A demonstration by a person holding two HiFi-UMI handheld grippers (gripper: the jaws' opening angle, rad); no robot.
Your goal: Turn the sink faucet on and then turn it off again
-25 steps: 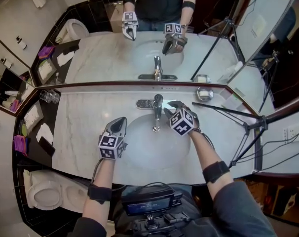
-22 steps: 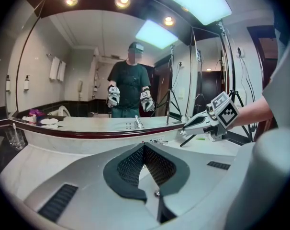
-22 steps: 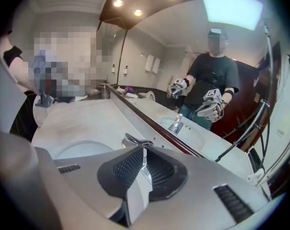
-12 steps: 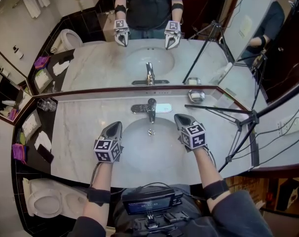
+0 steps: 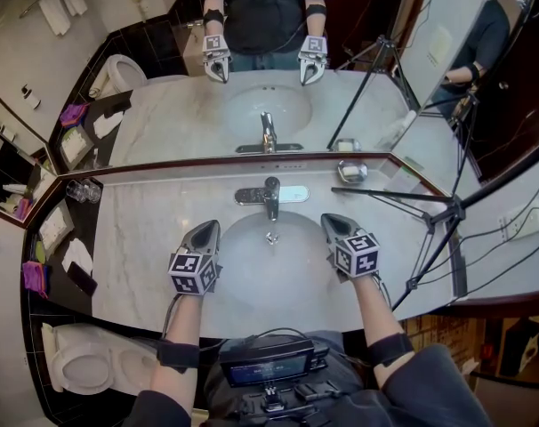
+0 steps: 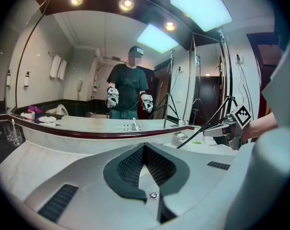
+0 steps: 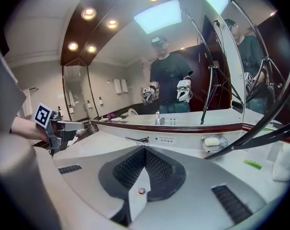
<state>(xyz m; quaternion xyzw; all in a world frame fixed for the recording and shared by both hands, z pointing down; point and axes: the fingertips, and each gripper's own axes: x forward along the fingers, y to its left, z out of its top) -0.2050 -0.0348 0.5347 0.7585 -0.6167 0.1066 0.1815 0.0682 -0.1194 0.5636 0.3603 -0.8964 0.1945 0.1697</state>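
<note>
Jaws pressed together on nothing, the left gripper [image 5: 207, 228] and the right gripper [image 5: 333, 221] hover over the marble surface [image 5: 145, 225] on either side of the sink [image 5: 252, 278], apart from the faucet [image 5: 271, 194] behind the basin. No stream shows, so the on-off cycle looks either finished or not yet begun.

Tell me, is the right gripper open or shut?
Shut. In its own view the right gripper shows both jaws meeting with nothing between them, and it is apart from the faucet.
</note>
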